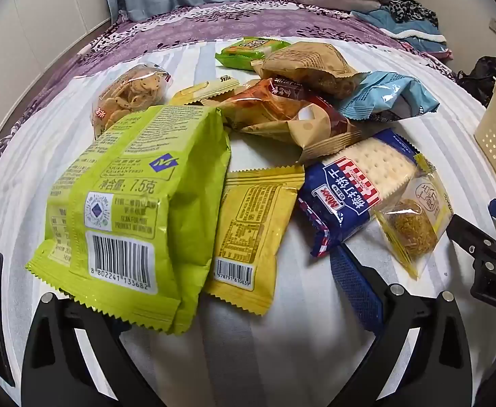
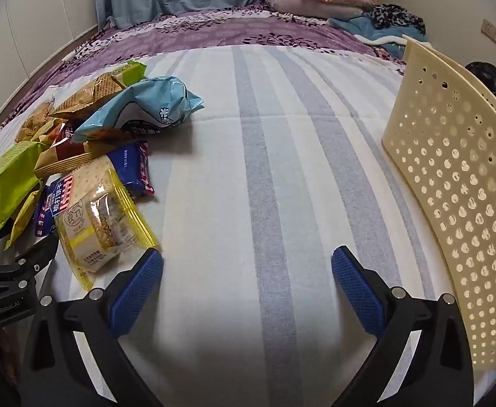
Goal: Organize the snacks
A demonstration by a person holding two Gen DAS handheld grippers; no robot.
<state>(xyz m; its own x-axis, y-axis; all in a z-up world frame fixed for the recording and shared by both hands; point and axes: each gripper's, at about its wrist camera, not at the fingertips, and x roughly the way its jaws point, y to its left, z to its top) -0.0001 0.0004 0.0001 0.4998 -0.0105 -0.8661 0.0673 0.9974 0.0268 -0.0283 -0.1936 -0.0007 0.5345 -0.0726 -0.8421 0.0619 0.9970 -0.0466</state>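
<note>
Hovering over the bed, both grippers were tilted down at the striped sheet [image 2: 248, 156] with nothing in them. The left gripper [image 1: 210, 291] had its jaws spread wide around the near end of the lime-green packet [image 1: 136, 210]; that packet's serrated bottom edge covered the left finger, so whether a pad touched it could not be told. My guess: it was lined up as the first pick. The right gripper [image 2: 248, 281] had its jaws just as wide apart, over bare sheet only.

The snacks lay in a loose heap, overlapping, none sorted yet. The yellow packet [image 1: 248, 234] was tucked just right of the green one, the blue cracker pack [image 1: 353, 196] beside that, and a clear-wrapped round cake [image 1: 414, 224] leaning on the crackers. Farther back sat a brown bag [image 1: 312, 64], a light-blue bag [image 1: 387, 95] and a small green pack [image 1: 251, 49].

The left wrist view gave the whole pile with labels and barcodes, and only a corner of the basket at the far right edge. The right wrist view showed the cream perforated basket [image 2: 458, 203] large on the right, standing well apart from the heap, with open sheet between. That was probably the destination, and the right hand seemed parked near it to receive.
</note>
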